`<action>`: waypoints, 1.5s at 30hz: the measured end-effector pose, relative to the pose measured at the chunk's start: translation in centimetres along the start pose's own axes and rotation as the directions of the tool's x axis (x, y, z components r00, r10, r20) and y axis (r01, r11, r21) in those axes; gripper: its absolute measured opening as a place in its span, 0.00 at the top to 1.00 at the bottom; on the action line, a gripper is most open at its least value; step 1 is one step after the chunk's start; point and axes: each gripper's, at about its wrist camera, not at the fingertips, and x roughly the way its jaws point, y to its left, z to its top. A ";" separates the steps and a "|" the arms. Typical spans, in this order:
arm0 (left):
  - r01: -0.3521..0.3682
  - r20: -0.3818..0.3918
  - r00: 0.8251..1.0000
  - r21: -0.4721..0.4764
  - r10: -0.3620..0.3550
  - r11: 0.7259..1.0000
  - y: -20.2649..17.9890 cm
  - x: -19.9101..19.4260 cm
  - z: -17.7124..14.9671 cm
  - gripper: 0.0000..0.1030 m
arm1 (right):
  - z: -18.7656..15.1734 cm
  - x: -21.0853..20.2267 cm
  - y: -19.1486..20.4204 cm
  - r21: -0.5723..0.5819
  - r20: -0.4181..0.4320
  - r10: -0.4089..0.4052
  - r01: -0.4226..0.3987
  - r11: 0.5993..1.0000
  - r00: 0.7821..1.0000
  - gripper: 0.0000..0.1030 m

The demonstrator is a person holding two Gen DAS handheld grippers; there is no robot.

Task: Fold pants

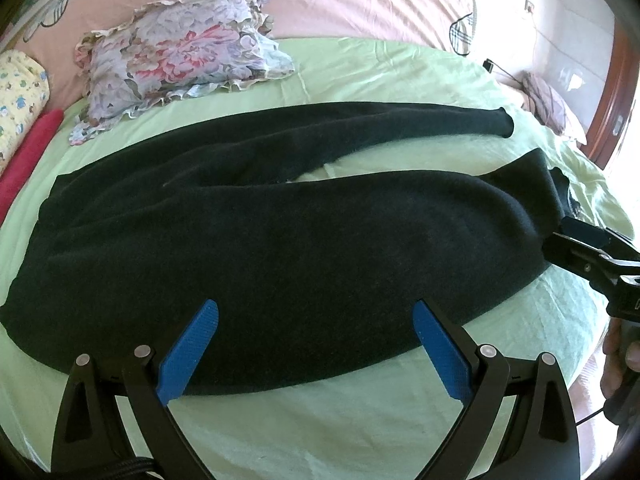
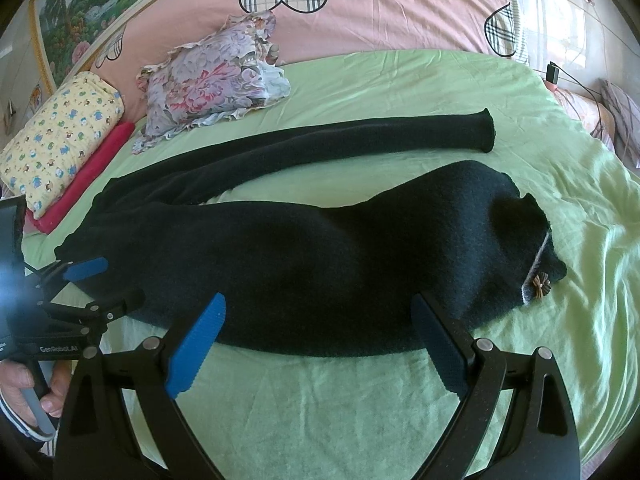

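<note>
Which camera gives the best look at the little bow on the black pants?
The right wrist view. There the bow shows plainly on the near leg's hem, beside a pale trim, on the pants. In the left wrist view that hem lies at the far right, dark and folded, and the bow cannot be made out.

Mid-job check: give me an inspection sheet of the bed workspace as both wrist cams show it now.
Surface: green sheet, lightly creased.
Job's things: black pants lying flat and unfolded, legs apart; far leg cuff stretched out; bow trim at the near leg's end.
Clutter: floral pillow, yellow printed pillow, red roll, pink quilt.
Grippers: left tool open at the pants' near edge; right tool open at the same edge.
Cables: thin cable with a small black device at the far edge.
Surroundings: landscape picture behind.
</note>
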 end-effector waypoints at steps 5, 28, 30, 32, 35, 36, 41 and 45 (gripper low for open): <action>0.006 -0.001 1.000 -0.002 -0.006 1.000 0.1 0.0 0.1 0.04 | 0.1 0.0 0.0 -0.001 -0.001 -0.002 0.002 1.000 1.000 0.09; 0.024 -0.003 1.000 0.024 -0.024 0.999 0.5 1.7 3.2 0.04 | 2.7 -0.8 -3.9 0.074 0.023 -0.030 0.028 0.997 0.999 0.09; 0.022 -0.004 1.000 0.033 -0.022 0.999 0.7 2.0 3.7 0.04 | 3.3 -0.6 -4.3 0.076 0.021 -0.036 0.034 0.997 0.999 0.09; 0.022 -0.005 1.000 0.039 -0.022 0.999 1.0 2.3 4.5 0.04 | 3.9 -0.3 -4.8 0.079 0.015 -0.039 0.038 0.996 0.999 0.09; 0.020 -0.005 1.000 0.045 -0.020 0.999 1.4 2.7 5.7 0.04 | 4.9 0.2 -5.5 0.088 0.012 -0.039 0.038 0.995 0.999 0.09; 0.021 -0.004 1.000 0.045 -0.021 0.999 1.5 2.8 6.1 0.04 | 5.3 0.3 -5.7 0.090 0.012 -0.039 0.038 0.995 0.999 0.09; 0.023 -0.007 1.000 0.055 -0.022 0.998 1.9 3.7 7.9 0.04 | 6.8 0.9 -6.6 0.092 0.016 -0.047 0.046 0.995 0.999 0.09; 0.028 -0.008 1.000 0.069 -0.028 0.997 1.9 4.4 9.3 0.04 | 7.8 1.6 -7.4 0.102 0.009 -0.044 0.042 0.994 0.999 0.09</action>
